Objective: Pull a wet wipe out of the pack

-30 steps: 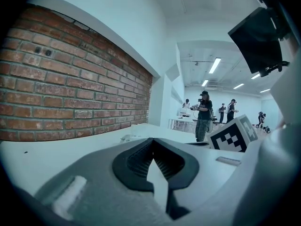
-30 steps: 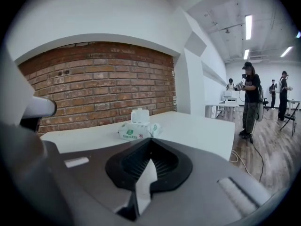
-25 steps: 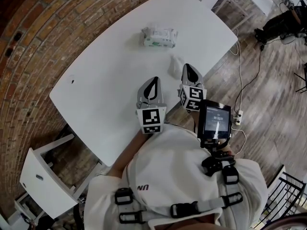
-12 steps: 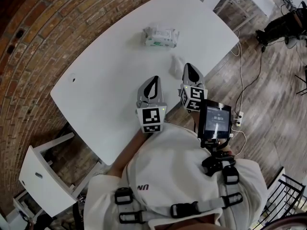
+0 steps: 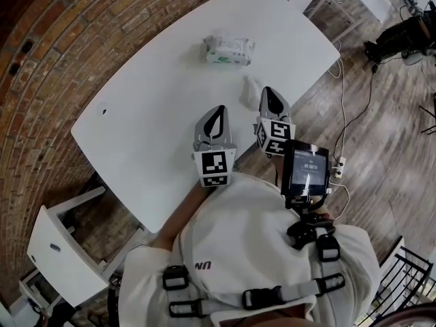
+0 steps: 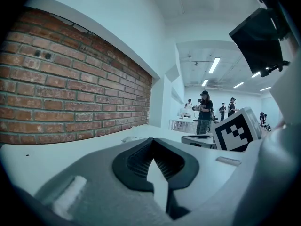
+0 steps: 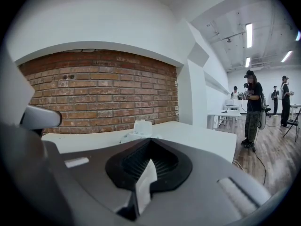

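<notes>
The wet wipe pack [image 5: 228, 50], white with green print, lies flat on the far part of the white table [image 5: 150, 114]. A loose crumpled white wipe [image 5: 250, 92] rests on the table close to the table's right edge, just left of my right gripper's tip. My right gripper [image 5: 270, 94] is shut with nothing in it. My left gripper [image 5: 216, 113] hovers over the table's near edge, also shut and empty. In the right gripper view the pack [image 7: 141, 125] shows small beyond the closed jaws [image 7: 150, 141]. In the left gripper view the jaws [image 6: 153, 141] meet.
A brick wall [image 5: 61, 39] runs along the table's far left side. A white chair [image 5: 65, 251] stands at the lower left. Cables [image 5: 340, 114] trail over the wooden floor on the right. People stand far off by other tables [image 7: 254, 107].
</notes>
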